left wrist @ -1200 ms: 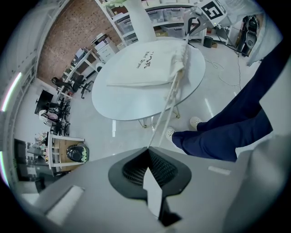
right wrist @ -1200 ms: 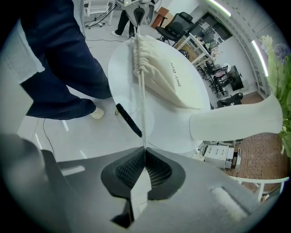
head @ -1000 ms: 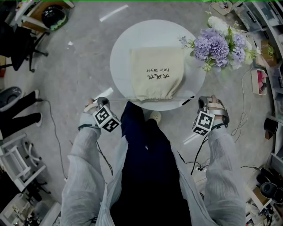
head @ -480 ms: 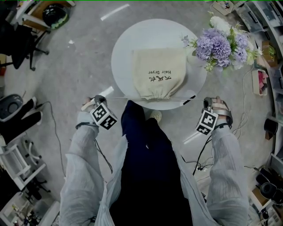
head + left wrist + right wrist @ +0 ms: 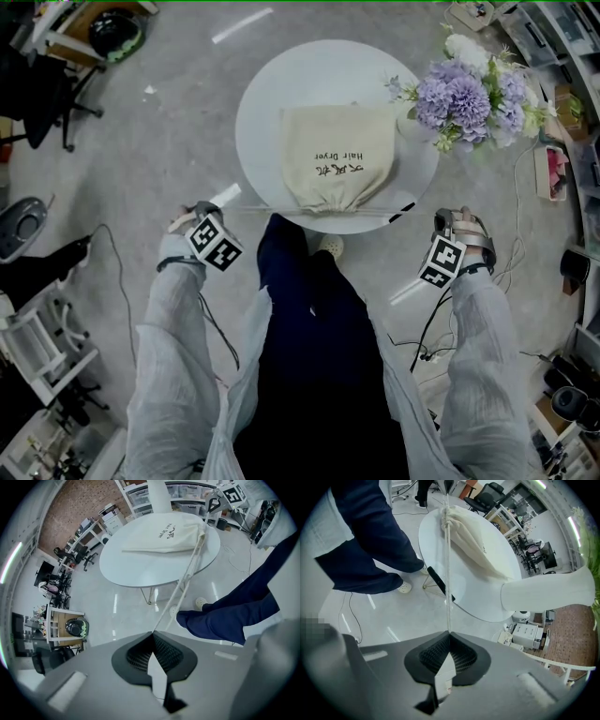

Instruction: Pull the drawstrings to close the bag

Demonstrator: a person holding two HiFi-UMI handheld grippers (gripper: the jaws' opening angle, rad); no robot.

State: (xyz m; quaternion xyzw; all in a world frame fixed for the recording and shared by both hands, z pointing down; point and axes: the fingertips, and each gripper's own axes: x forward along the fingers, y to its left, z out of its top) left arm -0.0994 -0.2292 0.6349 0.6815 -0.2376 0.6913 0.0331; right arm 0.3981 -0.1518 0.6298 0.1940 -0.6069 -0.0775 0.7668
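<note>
— What's the left tool (image 5: 152,633) got?
— Its jaws are closed on the pale drawstring (image 5: 185,581), which runs taut up to the gathered mouth of the cream bag (image 5: 164,538).
— And the bag?
— Lying flat on the round white worktop (image 5: 140,569), with a dark-trousered leg (image 5: 234,611) beside it.

I see a cream bag (image 5: 337,155) with black lettering on a plain white table (image 5: 272,103). The drawstrings (image 5: 448,564) are white. The flowers (image 5: 469,94) are lilac and white, the floor (image 5: 159,141) mottled grey. The left gripper (image 5: 202,214) and right gripper (image 5: 448,223) carry black-and-white square-patterned cubes. Their pads (image 5: 164,654) are black with a fine grid. The person's sleeves (image 5: 178,328) are pale grey, the trousers (image 5: 319,356) navy.
</note>
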